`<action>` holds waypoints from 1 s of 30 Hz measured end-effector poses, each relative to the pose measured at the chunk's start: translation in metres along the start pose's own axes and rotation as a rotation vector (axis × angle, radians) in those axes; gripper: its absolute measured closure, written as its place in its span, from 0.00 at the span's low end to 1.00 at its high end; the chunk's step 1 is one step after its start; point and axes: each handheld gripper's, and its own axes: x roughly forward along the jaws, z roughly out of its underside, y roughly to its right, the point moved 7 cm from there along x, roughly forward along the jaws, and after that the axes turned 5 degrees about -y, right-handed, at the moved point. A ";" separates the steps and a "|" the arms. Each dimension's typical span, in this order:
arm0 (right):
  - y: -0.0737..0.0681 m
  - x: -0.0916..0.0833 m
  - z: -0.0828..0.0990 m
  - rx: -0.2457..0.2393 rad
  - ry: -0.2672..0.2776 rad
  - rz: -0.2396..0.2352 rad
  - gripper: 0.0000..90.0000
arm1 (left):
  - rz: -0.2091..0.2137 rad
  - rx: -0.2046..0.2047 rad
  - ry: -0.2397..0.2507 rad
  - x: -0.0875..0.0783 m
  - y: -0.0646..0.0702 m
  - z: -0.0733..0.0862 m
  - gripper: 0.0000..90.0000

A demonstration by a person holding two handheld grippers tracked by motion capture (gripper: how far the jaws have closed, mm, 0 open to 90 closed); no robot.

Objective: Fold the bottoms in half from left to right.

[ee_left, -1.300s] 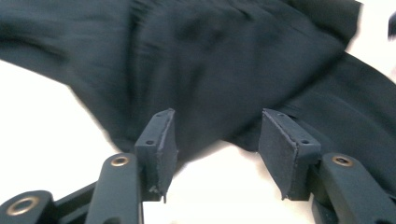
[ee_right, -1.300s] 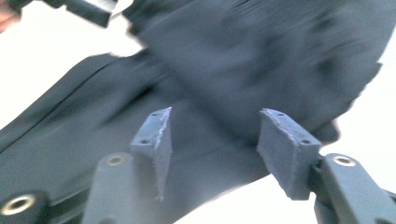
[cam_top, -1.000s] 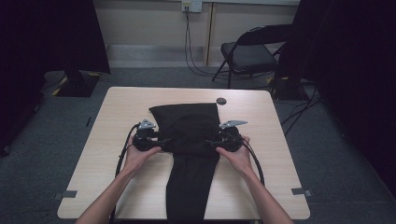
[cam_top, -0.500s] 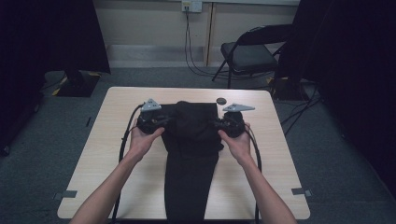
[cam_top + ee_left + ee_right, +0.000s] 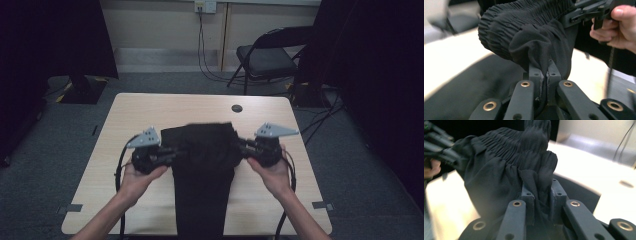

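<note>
Gripping the black elastic-waisted fabric garment (image 5: 202, 150) at its 2 waistband corners, the left gripper (image 5: 172, 154) and the right gripper (image 5: 240, 145) are both clamped on bunched cloth, holding that end above the light wooden table (image 5: 165, 107) while the legs trail toward the near edge. Judging by this, the lifting step of a fold is underway; next, both hands need to carry the waistband evenly, keeping it taut.

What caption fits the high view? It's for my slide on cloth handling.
Both grippers, left and right, clamp the elastic waistband of black trousers, lifted above a wooden table.
</note>
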 end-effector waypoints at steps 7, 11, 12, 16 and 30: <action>-0.021 0.041 0.106 0.036 -0.259 -0.056 0.86 | 0.046 -0.007 -0.281 0.048 0.009 0.091 0.96; -0.017 0.058 0.132 0.034 -0.338 -0.034 0.85 | 0.021 -0.013 -0.309 0.062 -0.005 0.102 0.96; -0.015 0.060 0.133 0.047 -0.333 -0.036 0.85 | 0.004 0.007 -0.318 0.064 -0.007 0.102 0.96; -0.001 0.078 0.131 0.061 -0.322 -0.010 0.86 | -0.077 0.035 -0.317 0.076 -0.030 0.102 0.96; 0.053 0.136 0.091 0.086 -0.262 0.072 0.84 | -0.222 -0.034 -0.223 0.094 -0.106 0.078 0.91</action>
